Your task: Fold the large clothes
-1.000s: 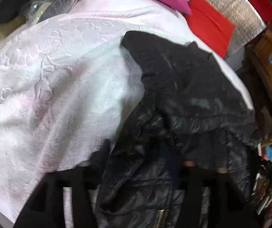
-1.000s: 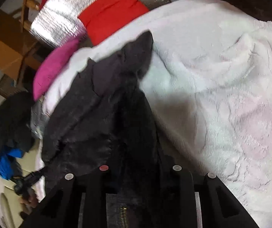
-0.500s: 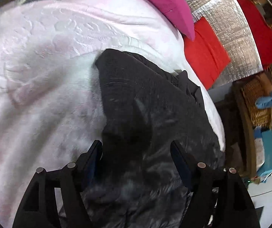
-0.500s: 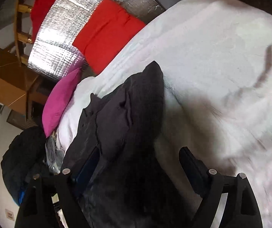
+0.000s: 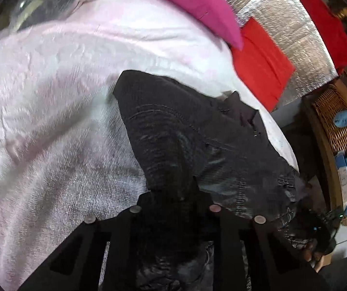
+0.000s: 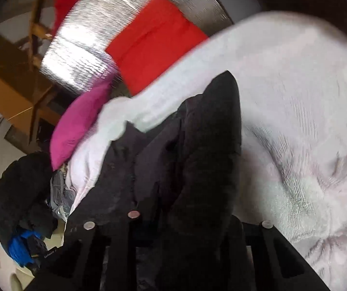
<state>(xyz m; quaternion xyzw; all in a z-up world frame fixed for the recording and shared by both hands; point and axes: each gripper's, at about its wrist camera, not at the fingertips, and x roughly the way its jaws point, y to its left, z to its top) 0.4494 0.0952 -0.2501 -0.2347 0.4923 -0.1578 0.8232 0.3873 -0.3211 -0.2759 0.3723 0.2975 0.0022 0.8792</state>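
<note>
Here the black jacket [image 5: 197, 145] lies on a pale pink fleece blanket [image 5: 52, 121] spread over the bed, its far corner pointing toward the magenta pillow [image 5: 193, 4] and the red cushion [image 5: 260, 65] that leans against a silver foil panel [image 5: 294, 36]. The left gripper [image 5: 174, 194] has its jaws drawn together on a bunched fold of the jacket, with dark cloth heaped between and over the fingers. In the right wrist view, the right gripper [image 6: 185, 218] is likewise clamped on the jacket [image 6: 193, 157], and the fabric rises from its jaws in a tall ridge across the blanket [image 6: 306, 97]. To the left, a heap of dark and blue clothing [image 6: 20, 206] sits beyond the bed's edge. A wicker basket [image 5: 335, 118] stands at the right in the left wrist view.
</note>
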